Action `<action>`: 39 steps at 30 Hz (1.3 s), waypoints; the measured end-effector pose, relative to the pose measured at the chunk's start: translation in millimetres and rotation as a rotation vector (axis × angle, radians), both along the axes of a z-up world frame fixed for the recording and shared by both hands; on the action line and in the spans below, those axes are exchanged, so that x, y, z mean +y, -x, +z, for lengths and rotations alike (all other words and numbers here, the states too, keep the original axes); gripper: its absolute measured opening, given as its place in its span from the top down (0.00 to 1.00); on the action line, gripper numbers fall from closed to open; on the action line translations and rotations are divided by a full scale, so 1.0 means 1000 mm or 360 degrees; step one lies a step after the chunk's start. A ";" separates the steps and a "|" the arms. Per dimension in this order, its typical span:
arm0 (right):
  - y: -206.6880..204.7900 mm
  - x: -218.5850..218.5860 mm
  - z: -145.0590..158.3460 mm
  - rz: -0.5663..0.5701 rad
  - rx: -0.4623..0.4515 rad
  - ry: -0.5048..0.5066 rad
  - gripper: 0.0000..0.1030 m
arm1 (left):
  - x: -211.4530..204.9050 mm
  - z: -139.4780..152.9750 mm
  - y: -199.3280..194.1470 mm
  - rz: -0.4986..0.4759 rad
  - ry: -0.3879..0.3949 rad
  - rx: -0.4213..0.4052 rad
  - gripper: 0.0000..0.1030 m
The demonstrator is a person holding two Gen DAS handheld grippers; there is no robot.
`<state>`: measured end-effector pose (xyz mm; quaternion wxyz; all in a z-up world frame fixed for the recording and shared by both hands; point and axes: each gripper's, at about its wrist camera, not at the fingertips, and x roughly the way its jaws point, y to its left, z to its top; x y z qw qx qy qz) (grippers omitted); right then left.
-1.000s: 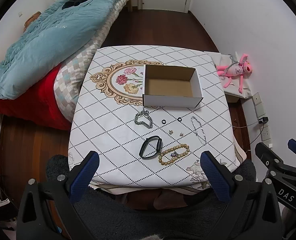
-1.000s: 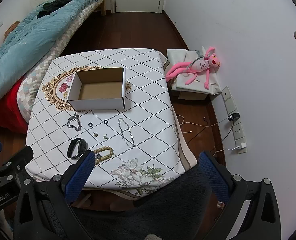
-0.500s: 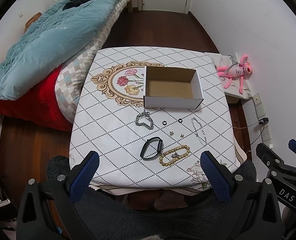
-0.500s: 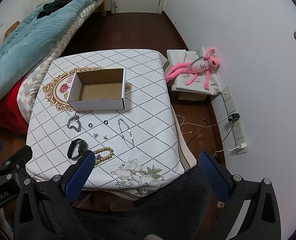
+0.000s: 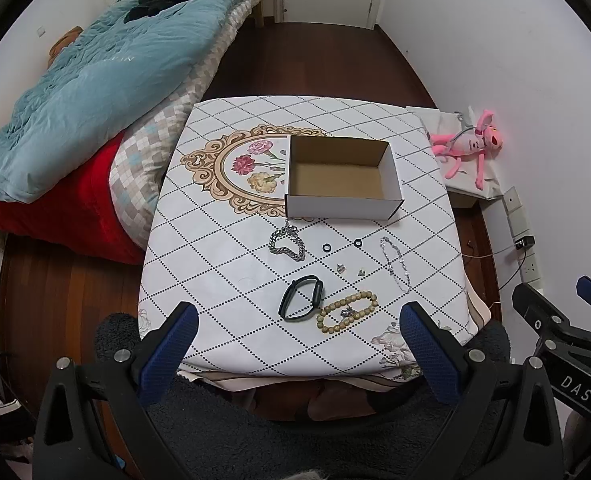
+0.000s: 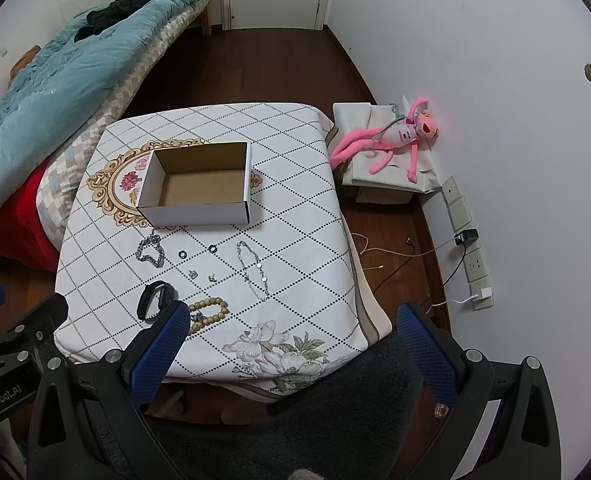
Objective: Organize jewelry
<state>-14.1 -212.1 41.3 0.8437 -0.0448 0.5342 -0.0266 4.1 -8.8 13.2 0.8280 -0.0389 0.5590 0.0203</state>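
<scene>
Both the left gripper (image 5: 295, 344) and right gripper (image 6: 289, 340) hang spread wide and empty above the near table (image 5: 223, 264) edge, while the jewelry lies loose between that edge and the empty box (image 5: 341, 178). I judge the black band (image 5: 301, 298) or bead bracelet (image 5: 347, 312) the easiest first pick: descend straight, pinch 1 side. The table's right half is open; the thin chain (image 5: 395, 260) sits near that edge.

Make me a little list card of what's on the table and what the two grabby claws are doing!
box: open cardboard box, empty
in front of box: chunky silver chain, two black rings, two tiny charms, thin silver chain
nearest edge: black band, wooden bead bracelet
left gripper: open, holding nothing
right gripper: open, holding nothing
floor: pink plush toy
</scene>
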 end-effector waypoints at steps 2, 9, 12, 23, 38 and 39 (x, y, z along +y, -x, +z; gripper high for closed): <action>0.003 0.001 -0.001 -0.0001 -0.0009 0.0000 0.00 | 0.000 0.001 0.000 -0.0001 0.0000 -0.0003 0.00; 0.002 0.001 0.000 -0.0001 -0.0012 0.0000 0.00 | -0.002 0.003 0.000 -0.0005 0.0000 -0.0004 0.00; 0.002 0.001 0.000 0.0000 -0.0012 0.0000 0.00 | -0.002 0.003 0.000 -0.0004 0.0003 -0.0005 0.00; 0.003 0.001 0.001 -0.0002 -0.0014 -0.0001 0.00 | -0.003 0.006 0.000 -0.0006 0.0005 -0.0010 0.00; 0.003 0.002 0.005 0.0002 -0.0021 -0.0009 0.00 | -0.004 0.011 0.000 0.0000 0.0007 -0.0022 0.00; 0.002 0.002 0.006 0.0002 -0.0023 -0.0009 0.00 | -0.004 0.010 0.000 -0.0001 0.0008 -0.0023 0.00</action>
